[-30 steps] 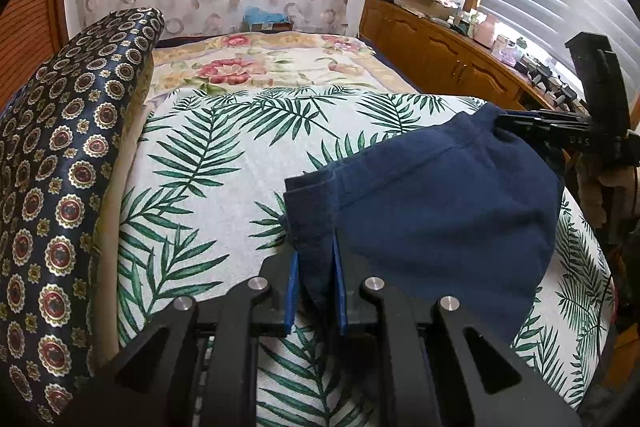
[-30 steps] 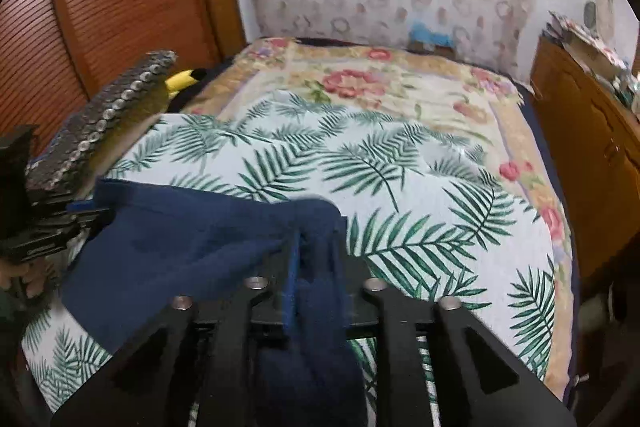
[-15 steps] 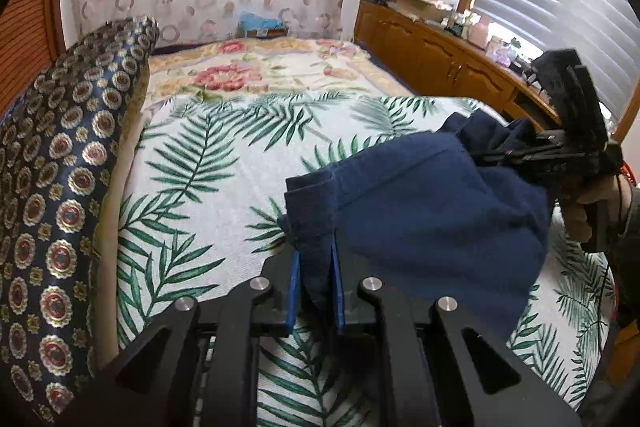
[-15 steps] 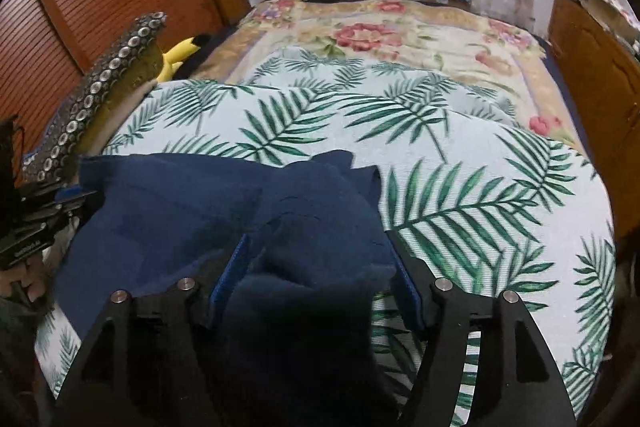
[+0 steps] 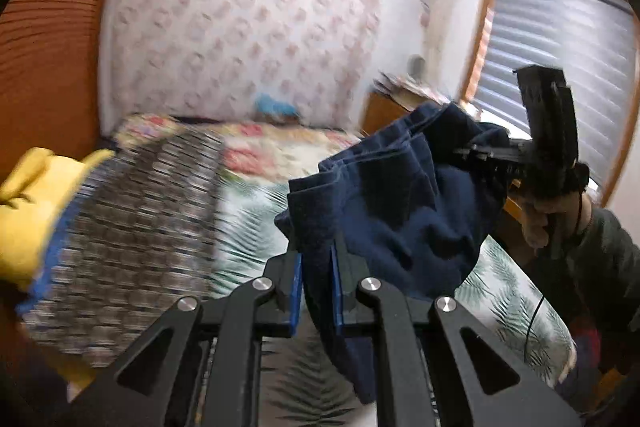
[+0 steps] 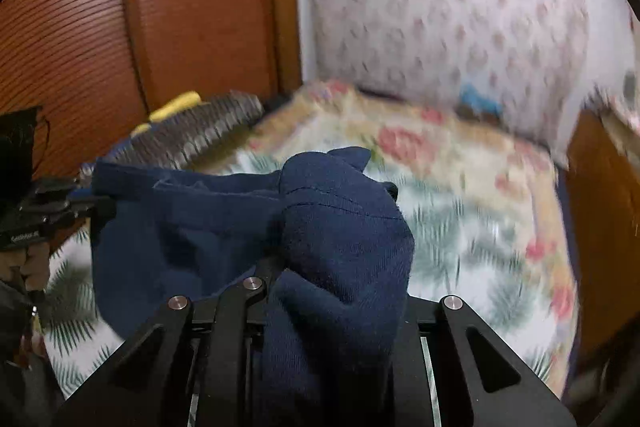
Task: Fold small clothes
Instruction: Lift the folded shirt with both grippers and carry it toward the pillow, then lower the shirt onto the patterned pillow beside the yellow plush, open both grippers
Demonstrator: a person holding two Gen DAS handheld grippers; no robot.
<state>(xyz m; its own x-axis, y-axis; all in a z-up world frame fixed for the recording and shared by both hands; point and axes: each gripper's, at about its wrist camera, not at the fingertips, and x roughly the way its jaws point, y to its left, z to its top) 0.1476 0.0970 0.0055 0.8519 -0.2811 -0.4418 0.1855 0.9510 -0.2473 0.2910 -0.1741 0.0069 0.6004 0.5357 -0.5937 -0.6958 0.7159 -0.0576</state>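
Observation:
A navy blue garment hangs bunched in the air between my two grippers, above the bed. My left gripper is shut on one edge of it, with fabric pinched between the blue pads. In the left wrist view my right gripper grips the other end at the upper right. In the right wrist view the garment drapes over the right fingers and hides them; its jaws are closing with a thick fold of the cloth between them. The left gripper shows at the far left, holding the cloth's edge.
The bed with its palm-leaf cover lies below. A patterned cushion and a yellow plush sit on its left side. A wooden cabinet stands on the right, a slatted wardrobe door on the left. A person's hand holds the right gripper.
Both grippers rose and tilted up, lifting the garment off the bed. The right gripper spread wide over the cloth half a second ago, then closed on a bunched fold.

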